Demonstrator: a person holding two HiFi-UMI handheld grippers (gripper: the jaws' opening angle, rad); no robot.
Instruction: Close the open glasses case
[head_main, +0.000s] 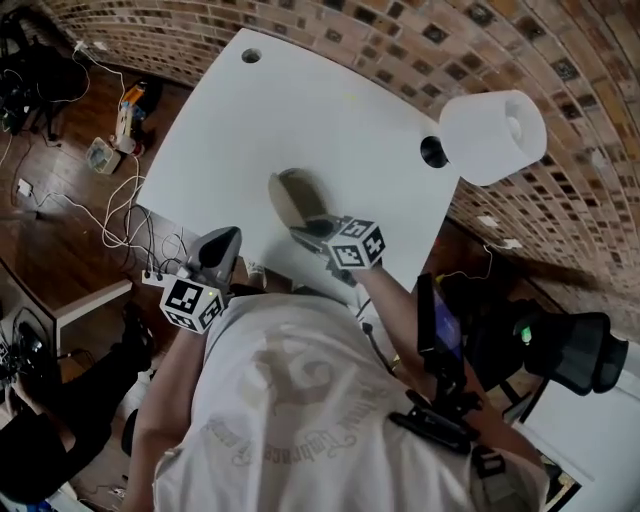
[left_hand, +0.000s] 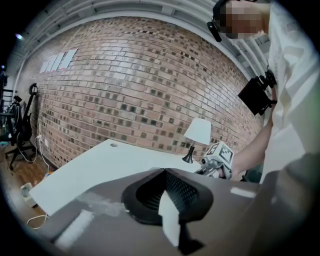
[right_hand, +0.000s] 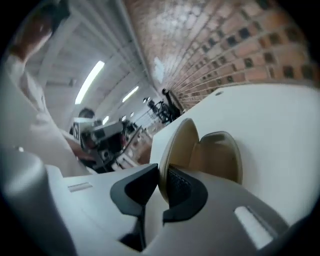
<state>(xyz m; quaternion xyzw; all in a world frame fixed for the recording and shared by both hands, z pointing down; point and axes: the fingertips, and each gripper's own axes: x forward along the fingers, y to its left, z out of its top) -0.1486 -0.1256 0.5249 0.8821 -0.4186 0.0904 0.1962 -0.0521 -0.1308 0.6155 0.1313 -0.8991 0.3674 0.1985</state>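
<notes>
Count on the white tabletop (head_main: 300, 110): one glasses case (head_main: 292, 197), one lamp (head_main: 492, 135), one round cable hole (head_main: 251, 56) near the far left corner. Two grippers were in play, one per hand.

Glasses case: tan and oval. It lay open close to the near edge of the tabletop, roughly midway along it and well apart from the lamp. In the right gripper view the lid (right_hand: 181, 142) stood raised on edge beside the lower shell (right_hand: 220, 157), hinged to it. Tan lining showed on both inner faces, and what lay in the shell could not be made out.

Right gripper (head_main: 305, 232): at the case's near end. Its own view showed the jaws (right_hand: 159, 167) pinched onto the rim of the raised lid, one dark pad on each side of it.

Left gripper (head_main: 228, 238): held off the near edge of the tabletop, apart from the case. Its view showed the jaw tips (left_hand: 163, 171) pressed together on themselves.

Lamp: white drum shade on a dark round base, standing at the right edge of the tabletop by the brick wall (left_hand: 130, 90). It also appeared in the left gripper view (left_hand: 198, 132), beyond the right gripper (left_hand: 217, 159)
</notes>
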